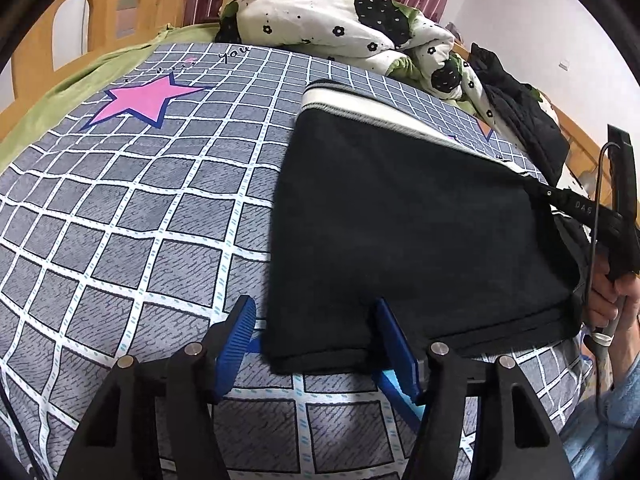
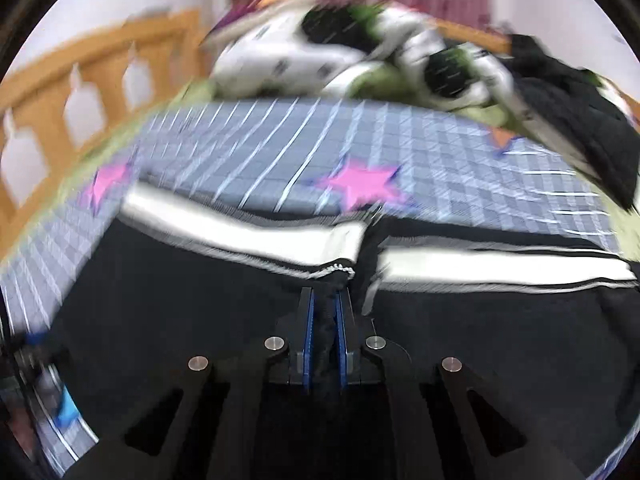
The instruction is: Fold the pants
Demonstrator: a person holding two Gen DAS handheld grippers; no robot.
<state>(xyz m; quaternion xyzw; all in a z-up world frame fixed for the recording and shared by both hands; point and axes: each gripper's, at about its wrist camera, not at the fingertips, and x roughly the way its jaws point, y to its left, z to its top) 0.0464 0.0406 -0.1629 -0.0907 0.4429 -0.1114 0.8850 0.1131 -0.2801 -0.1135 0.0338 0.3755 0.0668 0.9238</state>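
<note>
Black pants [image 1: 400, 232] with a white side stripe lie folded on the checked bedsheet [image 1: 132, 208]. My left gripper [image 1: 316, 320] is open, its blue fingers [image 1: 240, 336] astride the near left corner of the pants, resting low at the fold edge. My right gripper [image 2: 325, 300] is shut on a pinch of the black pants fabric [image 2: 160, 300] near the white stripe [image 2: 248, 236]; it also shows at the right edge of the left wrist view [image 1: 576, 208]. The right wrist view is motion-blurred.
A bunched white flowered quilt [image 1: 340, 28] and a pillow lie at the head of the bed. A black jacket [image 1: 520, 120] lies at the far right. A wooden bed rail [image 1: 100, 12] runs along the left. Pink stars [image 1: 148, 98] mark the sheet.
</note>
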